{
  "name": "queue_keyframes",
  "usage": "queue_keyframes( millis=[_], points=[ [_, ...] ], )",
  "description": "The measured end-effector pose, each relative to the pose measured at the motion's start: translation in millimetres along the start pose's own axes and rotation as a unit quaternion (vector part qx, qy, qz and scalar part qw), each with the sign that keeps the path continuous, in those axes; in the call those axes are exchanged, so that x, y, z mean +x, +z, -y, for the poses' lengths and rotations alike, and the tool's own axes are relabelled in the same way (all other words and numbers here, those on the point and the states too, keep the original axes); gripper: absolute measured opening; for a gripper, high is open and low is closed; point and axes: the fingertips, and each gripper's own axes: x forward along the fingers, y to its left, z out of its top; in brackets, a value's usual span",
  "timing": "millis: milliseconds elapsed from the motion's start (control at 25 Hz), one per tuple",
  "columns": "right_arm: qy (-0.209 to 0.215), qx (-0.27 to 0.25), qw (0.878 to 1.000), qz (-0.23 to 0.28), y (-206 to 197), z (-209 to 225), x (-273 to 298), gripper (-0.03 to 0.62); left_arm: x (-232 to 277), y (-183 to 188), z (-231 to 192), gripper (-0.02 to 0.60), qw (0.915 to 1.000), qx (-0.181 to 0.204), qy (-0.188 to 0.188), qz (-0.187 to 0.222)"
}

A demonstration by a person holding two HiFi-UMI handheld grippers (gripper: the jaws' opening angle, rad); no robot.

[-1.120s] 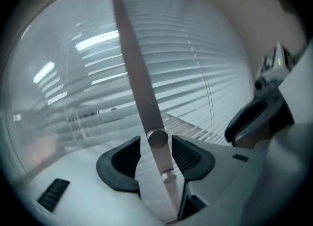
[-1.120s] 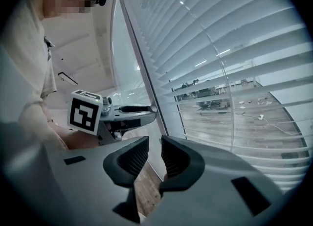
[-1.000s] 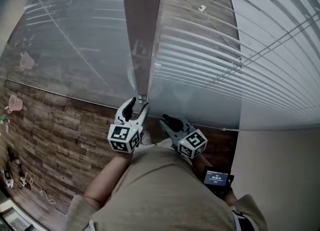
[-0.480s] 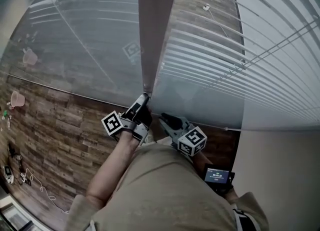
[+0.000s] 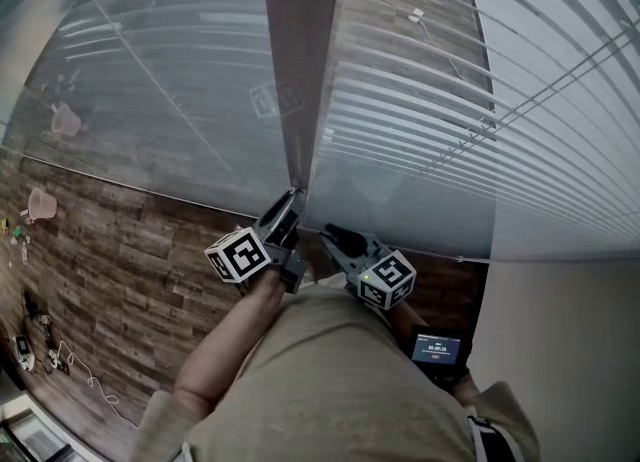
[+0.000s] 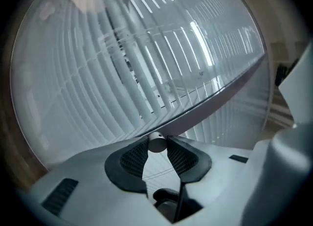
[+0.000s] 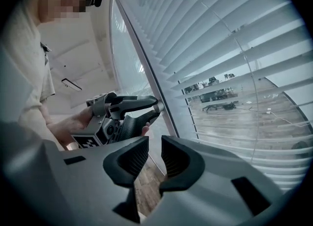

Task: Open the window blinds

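Left gripper view shows the left gripper (image 6: 157, 147), jaws just closing, pinching the tilt wand (image 6: 156, 143) by its tip. Judged best: roll it steadily, grip firm so it cannot slip. The right gripper (image 7: 153, 164) hangs open-jawed and empty.

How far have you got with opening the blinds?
Done: the left gripper is at the wand, and its jaws, which have just been closing, pinch the wand's tip. In hand: that grip, ready for twisting. Left: the slats lie slanted and show only strips of the outside, so they probably need turning further. The right gripper hangs nearby, jaws apart, holding nothing.
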Motion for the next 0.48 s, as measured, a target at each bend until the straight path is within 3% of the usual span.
queue_keyframes(
  millis=[120,320,480],
  points=[
    [0.002,-0.001,1.000,0.001,1.5,0.0,2.2,0.084,-0.4,-0.6,-1.2,0.135,0.9956,0.081,0.045,-0.014],
    [0.007,-0.002,1.000,-0.001,1.7,-1.2,5.0,0.084,1.0,-1.7,1.2,0.135,0.9852,0.151,0.077,-0.026],
    [0.006,-0.001,1.000,-0.003,-0.1,-0.3,4.6,0.084,1.2,-3.3,3.2,0.136,0.9650,0.237,0.107,-0.034]
  ],
)
